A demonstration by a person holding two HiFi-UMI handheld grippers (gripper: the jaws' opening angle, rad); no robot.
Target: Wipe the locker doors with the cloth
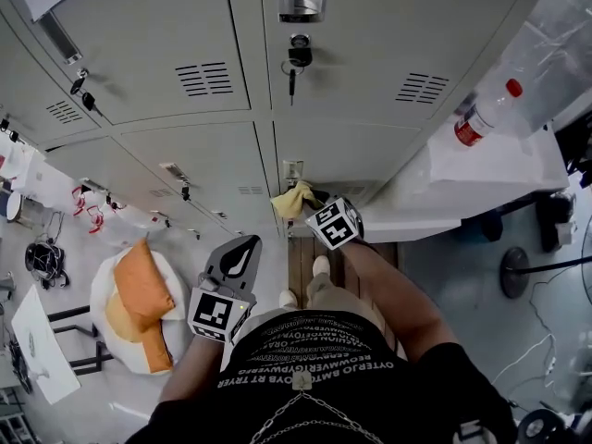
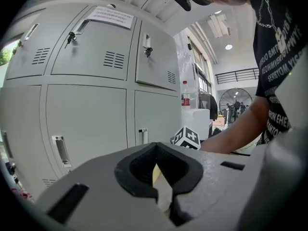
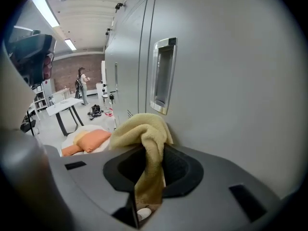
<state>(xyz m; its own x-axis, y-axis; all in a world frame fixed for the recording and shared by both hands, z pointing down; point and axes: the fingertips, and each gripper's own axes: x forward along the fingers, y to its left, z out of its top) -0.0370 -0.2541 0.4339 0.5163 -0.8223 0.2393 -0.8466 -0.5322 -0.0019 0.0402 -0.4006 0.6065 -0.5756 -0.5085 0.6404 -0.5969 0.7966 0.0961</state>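
Note:
A yellow cloth (image 1: 294, 200) is bunched against the lower grey locker door (image 1: 356, 151), just under its recessed handle (image 1: 292, 169). My right gripper (image 1: 310, 206) is shut on it. In the right gripper view the cloth (image 3: 142, 136) rises out of the closed jaws of the right gripper (image 3: 148, 170), close beside the door (image 3: 231, 105) and below the handle (image 3: 162, 73). My left gripper (image 1: 246, 248) hangs lower and left, away from the lockers. Its jaws are shut with nothing in them. The left gripper (image 2: 156, 177) faces the locker bank (image 2: 91, 114).
A key (image 1: 296, 59) hangs from the upper door's lock. A water bottle (image 1: 486, 109) lies on a white box (image 1: 481, 178) right of the lockers. Orange cushions (image 1: 143, 289) rest on a white beanbag at left. A fan base (image 1: 518, 271) and cables are on the floor at right.

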